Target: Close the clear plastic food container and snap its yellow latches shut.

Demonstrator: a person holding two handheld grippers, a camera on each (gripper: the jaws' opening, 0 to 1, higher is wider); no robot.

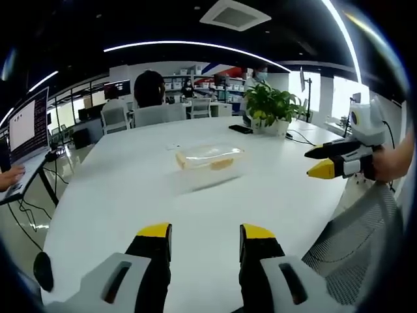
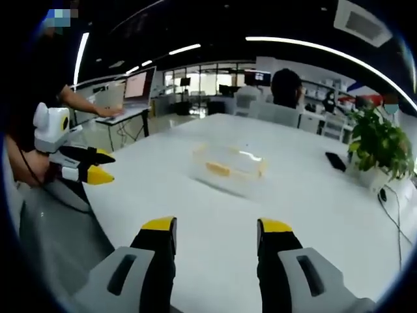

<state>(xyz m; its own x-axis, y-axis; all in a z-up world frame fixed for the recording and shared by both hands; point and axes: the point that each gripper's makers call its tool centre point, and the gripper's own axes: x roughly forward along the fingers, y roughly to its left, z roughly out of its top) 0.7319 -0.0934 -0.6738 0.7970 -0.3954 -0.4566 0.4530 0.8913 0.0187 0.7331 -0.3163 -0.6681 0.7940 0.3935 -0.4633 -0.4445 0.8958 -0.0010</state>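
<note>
My left gripper (image 1: 205, 236) has stubby black jaws capped in yellow on a pale grey housing; the jaws stand apart over bare tabletop (image 1: 117, 195), holding nothing. My right gripper (image 2: 217, 233) is built the same way, and its jaws are spread too, with smooth white surface showing between them.

The tabletop is a broad, glossy white slab with a rounded edge. Near its middle, well apart from both grippers, sits the clear plastic food container (image 1: 210, 160), a low rounded-rectangle box with thin, shiny transparent walls. Yellow patches show at its ends and through its sides; I take these for the yellow latches (image 2: 217, 169), though they are too small and blurred to tell whether they are snapped down. I also cannot tell whether the lid is fully seated.

Beyond the container stands a leafy green potted plant (image 1: 270, 104) in a white pot, with a flat dark phone (image 1: 240, 129) just beside it. A person (image 1: 150, 91) sits at the far side, facing away. A mesh chair back (image 1: 355, 228) is cut off at the edge of the left gripper view.
</note>
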